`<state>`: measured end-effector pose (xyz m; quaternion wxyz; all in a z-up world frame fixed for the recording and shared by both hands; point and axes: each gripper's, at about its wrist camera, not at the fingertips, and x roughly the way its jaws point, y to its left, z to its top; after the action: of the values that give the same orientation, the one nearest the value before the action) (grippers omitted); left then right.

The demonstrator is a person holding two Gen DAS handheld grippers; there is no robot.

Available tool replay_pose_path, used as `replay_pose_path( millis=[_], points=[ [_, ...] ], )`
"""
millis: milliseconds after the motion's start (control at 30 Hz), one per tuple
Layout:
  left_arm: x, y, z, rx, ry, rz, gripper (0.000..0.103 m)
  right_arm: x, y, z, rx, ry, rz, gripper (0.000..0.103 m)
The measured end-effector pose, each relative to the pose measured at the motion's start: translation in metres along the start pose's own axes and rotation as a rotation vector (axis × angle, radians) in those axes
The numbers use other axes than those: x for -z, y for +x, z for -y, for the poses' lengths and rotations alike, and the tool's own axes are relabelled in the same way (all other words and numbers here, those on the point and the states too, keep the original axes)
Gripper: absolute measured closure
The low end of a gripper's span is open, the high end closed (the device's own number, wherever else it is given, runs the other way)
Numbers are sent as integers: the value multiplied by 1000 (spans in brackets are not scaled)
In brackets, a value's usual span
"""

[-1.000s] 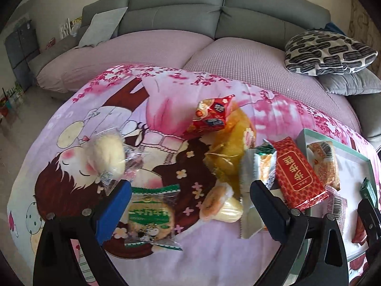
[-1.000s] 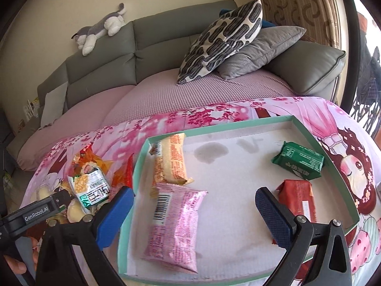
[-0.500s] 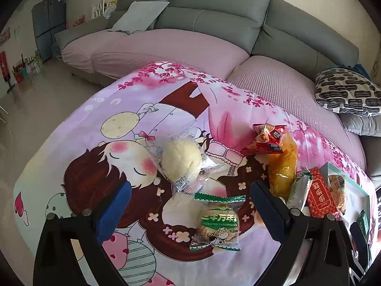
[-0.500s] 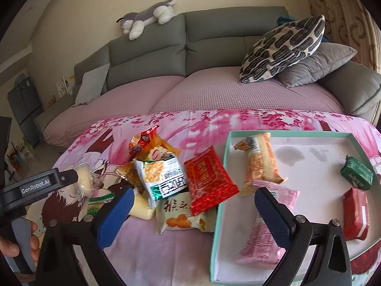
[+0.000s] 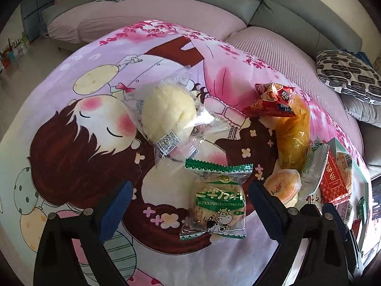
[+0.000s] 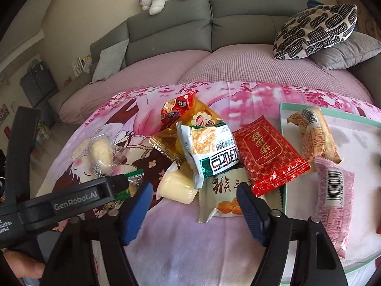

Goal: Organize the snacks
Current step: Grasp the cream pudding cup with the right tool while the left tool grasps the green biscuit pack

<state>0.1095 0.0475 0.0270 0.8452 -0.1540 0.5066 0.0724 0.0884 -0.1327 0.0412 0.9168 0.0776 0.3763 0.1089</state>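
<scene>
On the cartoon-print cloth [image 5: 71, 124] eight loose snacks show: one clear-wrapped bun [image 5: 167, 115], one green milk-biscuit packet [image 5: 218, 201], two jelly cups [image 6: 177, 187], one orange bag [image 5: 294, 133], one small red packet [image 5: 273, 101], one white-green packet [image 6: 209, 150] and one red packet [image 6: 268, 153] (its edge overlaps the tray rim). The tray [image 6: 284, 190] holds two clear ones: a tan bar [image 6: 315, 135] and a pink packet [image 6: 333, 195]. The left gripper [image 5: 188, 206] stands wide with nothing gripped, over the biscuit packet. The right gripper [image 6: 194, 203], jaws just narrowed, is empty.
</scene>
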Motion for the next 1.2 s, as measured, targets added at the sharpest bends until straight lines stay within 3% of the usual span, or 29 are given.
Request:
replay_pose_path(
  millis=[200,500,900,1200],
  points=[
    [0,9,1,44,-1,-34,9,2,5,-3,1,-14,-15,38],
    [-2,15,3,13,17,-35,10,3,9,-7,11,-36,-29,43],
    [-8,13,-15,21,-30,-27,13,3,20,-16,-67,20,-38,49],
    [-7,10,-20,40,-35,-29,13,8,44,-14,-70,109,-73,54]
  ],
)
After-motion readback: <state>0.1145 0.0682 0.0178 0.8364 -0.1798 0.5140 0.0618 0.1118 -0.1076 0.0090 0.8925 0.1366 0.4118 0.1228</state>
